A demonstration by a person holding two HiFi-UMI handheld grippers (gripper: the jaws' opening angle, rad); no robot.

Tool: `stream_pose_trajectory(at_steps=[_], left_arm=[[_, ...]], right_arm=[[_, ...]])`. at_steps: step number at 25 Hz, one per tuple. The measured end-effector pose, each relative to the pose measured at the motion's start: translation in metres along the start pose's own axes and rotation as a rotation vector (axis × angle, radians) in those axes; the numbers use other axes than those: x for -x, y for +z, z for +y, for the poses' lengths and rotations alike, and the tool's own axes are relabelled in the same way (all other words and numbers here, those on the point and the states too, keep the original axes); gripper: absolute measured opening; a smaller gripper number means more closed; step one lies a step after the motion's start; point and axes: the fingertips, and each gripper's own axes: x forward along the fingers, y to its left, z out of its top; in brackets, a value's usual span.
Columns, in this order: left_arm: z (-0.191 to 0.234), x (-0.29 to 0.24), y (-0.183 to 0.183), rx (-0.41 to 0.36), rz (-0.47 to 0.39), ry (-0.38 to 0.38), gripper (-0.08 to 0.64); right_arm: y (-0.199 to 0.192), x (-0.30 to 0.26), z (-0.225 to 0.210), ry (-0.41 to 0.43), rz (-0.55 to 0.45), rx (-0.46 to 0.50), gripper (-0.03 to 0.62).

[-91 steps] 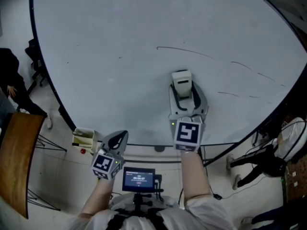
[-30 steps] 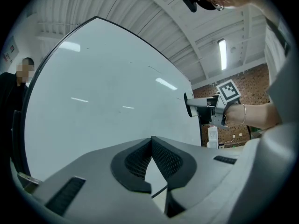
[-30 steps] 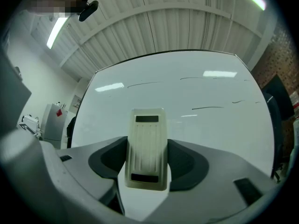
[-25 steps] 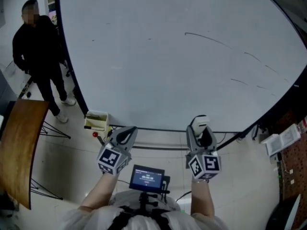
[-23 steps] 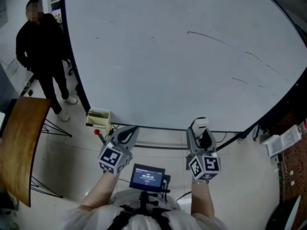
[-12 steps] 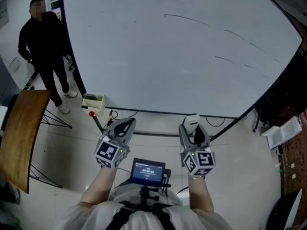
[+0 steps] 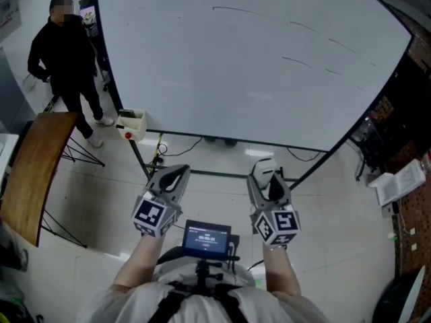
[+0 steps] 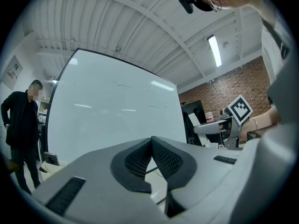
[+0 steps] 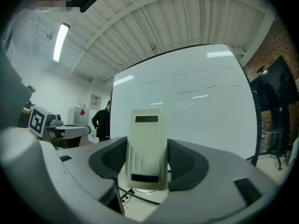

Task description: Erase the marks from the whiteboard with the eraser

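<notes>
The cream eraser (image 9: 147,146) sits clamped between the jaws of the right gripper (image 7: 268,180), its flat sides against the two pads and its far end reaching past the tips. Both forearms stretch forward from the body, with the grippers side by side over the tiled floor (image 7: 101,200), flanking a small screen (image 7: 207,237). The eraser's long axis runs along the jaws and points toward the whiteboard (image 7: 202,79), well apart from it. Thin dark marks (image 7: 296,62) cross the board's upper right. The left gripper (image 7: 172,178) has its jaws closed together on nothing.
</notes>
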Motion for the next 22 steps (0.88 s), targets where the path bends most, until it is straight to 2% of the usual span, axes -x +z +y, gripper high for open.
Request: stream_pose_trajectory(at_steps=[4, 12, 17, 22], left_arm=[[-0.007, 0.008, 0.005, 0.007, 0.002, -0.006, 0.006], [0.006, 0.019, 0.013, -0.042, -0.035, -0.042, 0.006], [0.016, 0.025, 0.007, -0.002, -0.021, -0.046, 0.006], [0.029, 0.026, 0.007, 0.001, -0.027, -0.032, 0.006]], right_arm=[[-0.003, 0.009, 0.009, 0.008, 0.003, -0.015, 0.262], [-0.001, 0.009, 0.037, 0.01, -0.001, -0.028, 0.262], [-0.01, 0.003, 0.051, 0.017, 0.023, -0.045, 0.262], [-0.013, -0.008, 0.055, 0.021, 0.032, -0.071, 0.261]])
